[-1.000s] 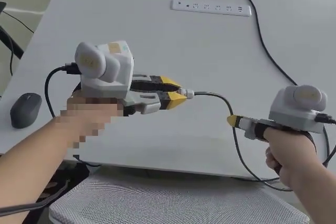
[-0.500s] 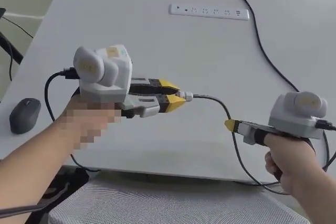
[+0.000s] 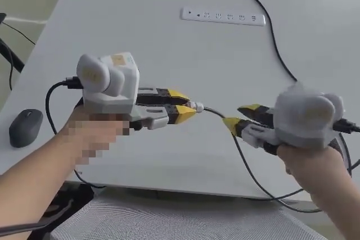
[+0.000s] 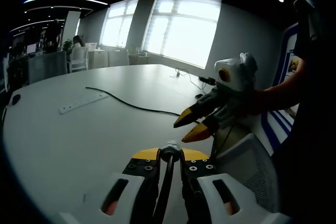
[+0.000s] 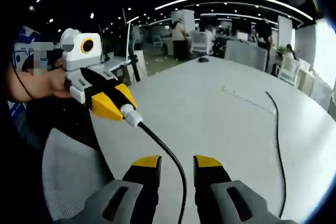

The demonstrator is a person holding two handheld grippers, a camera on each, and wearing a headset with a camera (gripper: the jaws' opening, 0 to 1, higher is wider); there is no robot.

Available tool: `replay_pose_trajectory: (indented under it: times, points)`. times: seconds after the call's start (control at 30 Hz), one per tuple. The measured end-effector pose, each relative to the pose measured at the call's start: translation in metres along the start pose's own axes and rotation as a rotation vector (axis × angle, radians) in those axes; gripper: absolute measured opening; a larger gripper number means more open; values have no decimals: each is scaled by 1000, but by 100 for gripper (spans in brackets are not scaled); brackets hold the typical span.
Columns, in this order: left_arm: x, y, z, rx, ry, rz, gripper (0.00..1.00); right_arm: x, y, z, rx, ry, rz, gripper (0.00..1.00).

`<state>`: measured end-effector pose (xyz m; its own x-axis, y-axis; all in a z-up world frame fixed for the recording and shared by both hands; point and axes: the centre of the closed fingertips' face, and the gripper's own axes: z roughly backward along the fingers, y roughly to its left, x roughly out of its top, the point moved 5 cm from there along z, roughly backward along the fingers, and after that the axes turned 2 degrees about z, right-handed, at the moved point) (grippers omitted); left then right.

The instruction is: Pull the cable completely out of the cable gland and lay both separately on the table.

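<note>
My left gripper (image 3: 189, 109) is shut on the small whitish cable gland (image 3: 195, 105), which pokes out past its yellow tips. The same gland (image 4: 170, 146) sits between the jaws in the left gripper view. A black cable (image 3: 243, 158) leaves the gland, runs right and drops below the table's front edge. My right gripper (image 3: 239, 116) is open just right of the gland, and the cable (image 5: 157, 140) passes between its spread yellow jaws without being pinched. In the right gripper view the left gripper (image 5: 113, 106) and the gland (image 5: 131, 114) lie ahead to the left. Both grippers are held above the white table (image 3: 140, 37).
A white power strip (image 3: 223, 16) lies at the back of the table, with a second black cable (image 3: 275, 43) curving from it toward the right. A dark mouse (image 3: 25, 127) rests at the left edge. A grey mesh chair (image 3: 185, 217) is below the front edge.
The right gripper has let go of the cable, opened, turned and moved left, closer to the gland. The left gripper still holds the gland and has shifted little.
</note>
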<state>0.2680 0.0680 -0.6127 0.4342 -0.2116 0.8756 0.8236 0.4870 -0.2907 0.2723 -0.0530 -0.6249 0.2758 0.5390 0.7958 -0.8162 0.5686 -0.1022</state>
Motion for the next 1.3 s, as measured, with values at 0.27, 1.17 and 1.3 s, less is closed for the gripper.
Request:
replay_pose_trajectory:
  times: [0.27, 1.17, 1.3]
  points:
    - [1, 0, 0, -1, -1, 1, 15, 10, 16, -18, 26, 3, 150, 17]
    - [-1, 0, -3, -10, 4, 8, 15, 14, 24, -26, 51, -39, 272, 0]
    - [-1, 0, -4, -7, 2, 7, 15, 11, 23, -26, 47, -28, 258, 0]
